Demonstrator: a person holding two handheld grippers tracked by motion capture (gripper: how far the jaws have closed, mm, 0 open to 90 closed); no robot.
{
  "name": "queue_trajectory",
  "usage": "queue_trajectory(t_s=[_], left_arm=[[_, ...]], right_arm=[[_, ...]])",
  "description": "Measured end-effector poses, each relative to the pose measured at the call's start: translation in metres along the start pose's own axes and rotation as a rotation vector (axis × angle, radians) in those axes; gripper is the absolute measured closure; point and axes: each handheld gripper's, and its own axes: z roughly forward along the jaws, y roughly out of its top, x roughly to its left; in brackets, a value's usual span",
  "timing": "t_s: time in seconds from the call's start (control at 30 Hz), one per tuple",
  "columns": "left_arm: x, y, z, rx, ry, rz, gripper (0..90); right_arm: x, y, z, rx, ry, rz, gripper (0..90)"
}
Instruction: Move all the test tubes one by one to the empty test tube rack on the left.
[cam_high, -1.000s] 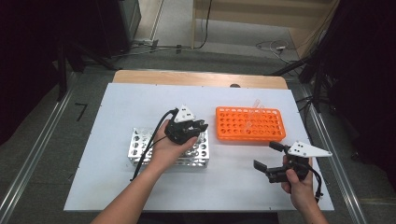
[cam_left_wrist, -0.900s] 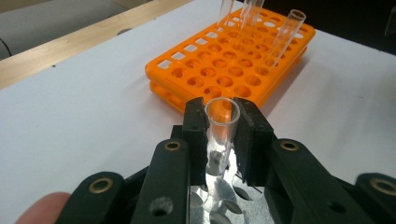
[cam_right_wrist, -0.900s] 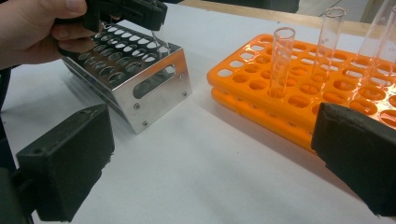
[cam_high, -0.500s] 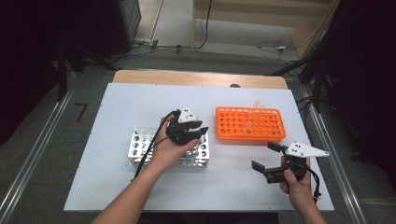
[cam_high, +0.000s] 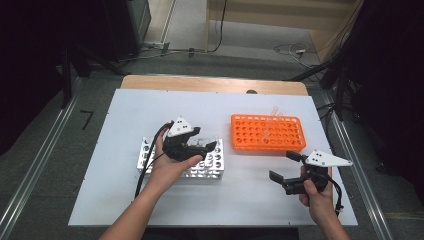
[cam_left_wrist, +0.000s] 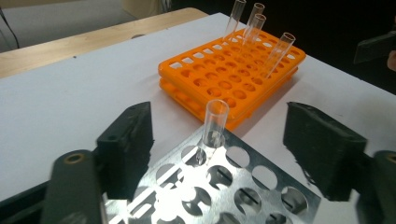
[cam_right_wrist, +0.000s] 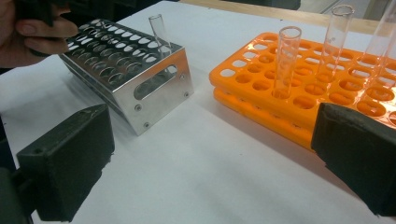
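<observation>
A clear test tube (cam_left_wrist: 215, 123) stands upright in a corner hole of the metal rack (cam_left_wrist: 243, 186), between the jaws of my left gripper (cam_left_wrist: 219, 116). Those jaws have just been opening and do not touch the tube. From above, the left gripper (cam_high: 207, 145) hovers over the metal rack (cam_high: 210, 167). The same tube (cam_right_wrist: 159, 30) rises from the metal rack (cam_right_wrist: 140, 70) in the right gripper view. My right gripper (cam_high: 284, 166) is held open near the table's front right with nothing in it, and its jaws (cam_right_wrist: 215, 140) face both racks.
An orange rack (cam_high: 267, 132) lies right of the metal rack and holds several clear tubes (cam_left_wrist: 280, 51) at its far end. A wooden strip (cam_high: 215, 84) borders the white table top at the back. Bare table lies between the racks and the right gripper.
The left gripper's jaws have opened and let go of the tube, which stays in the metal rack. The left hand has drawn back to the left. The right hand has kept still.
</observation>
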Motion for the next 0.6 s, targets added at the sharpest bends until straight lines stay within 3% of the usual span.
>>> queue_trajectory(t_s=[0.27, 0.47, 0.6], left_arm=[[-0.002, -0.010, -0.025, -0.039, 0.006, -0.006, 3.5], [0.003, -0.021, -0.041, -0.051, 0.019, -0.016, 0.0], [0.004, -0.027, -0.051, -0.068, 0.031, -0.001, 0.0]], right_arm=[[-0.001, 0.007, 0.004, -0.002, -0.008, 0.000, 0.0], [-0.005, 0.015, 0.007, -0.009, -0.014, 0.007, 0.0], [-0.008, 0.021, 0.010, -0.008, -0.036, 0.007, 0.0]])
